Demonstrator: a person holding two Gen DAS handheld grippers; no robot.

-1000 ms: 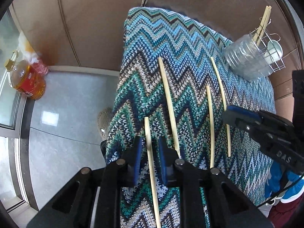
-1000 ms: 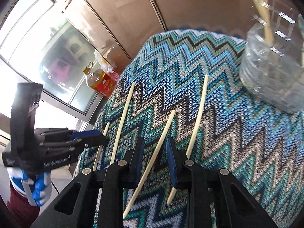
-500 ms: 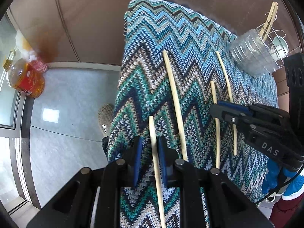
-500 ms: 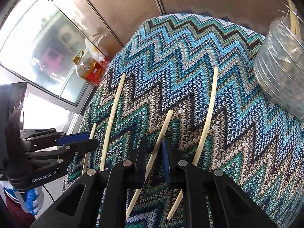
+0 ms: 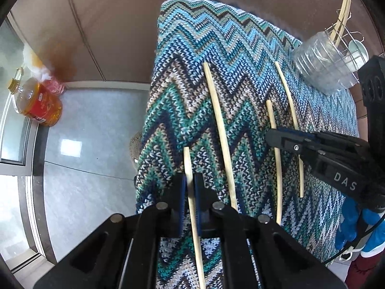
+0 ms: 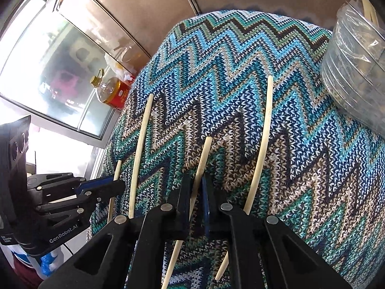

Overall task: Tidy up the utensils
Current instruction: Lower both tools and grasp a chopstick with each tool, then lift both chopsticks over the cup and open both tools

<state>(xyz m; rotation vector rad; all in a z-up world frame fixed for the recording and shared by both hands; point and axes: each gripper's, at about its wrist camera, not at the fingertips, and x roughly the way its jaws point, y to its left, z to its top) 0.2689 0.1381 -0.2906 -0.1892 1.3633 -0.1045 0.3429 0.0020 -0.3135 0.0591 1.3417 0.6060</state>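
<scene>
Several pale wooden chopsticks lie on a zigzag-knit cloth (image 5: pixel 216 55) over a table. My left gripper (image 5: pixel 189 193) is shut on the leftmost chopstick (image 5: pixel 187 163), low at the cloth's near left edge. My right gripper (image 6: pixel 197 189) is shut on the short third chopstick (image 6: pixel 204 154), which also shows in the left wrist view (image 5: pixel 273 125). Two long chopsticks (image 5: pixel 217 118) (image 5: pixel 287 101) lie loose beside them. My right gripper also shows in the left wrist view (image 5: pixel 272 137). My left gripper also shows in the right wrist view (image 6: pixel 115 185).
A clear plastic container (image 5: pixel 322 69) stands at the cloth's far right, before a wire rack (image 5: pixel 349 45) holding upright chopsticks and a white cup. An oil bottle (image 5: pixel 36 101) stands on the floor at left. The cloth's left edge drops to grey floor tiles.
Both grippers have closed their jaws: the left onto the leftmost chopstick, the right onto the short third chopstick. The right gripper has moved in lower over the cloth.
</scene>
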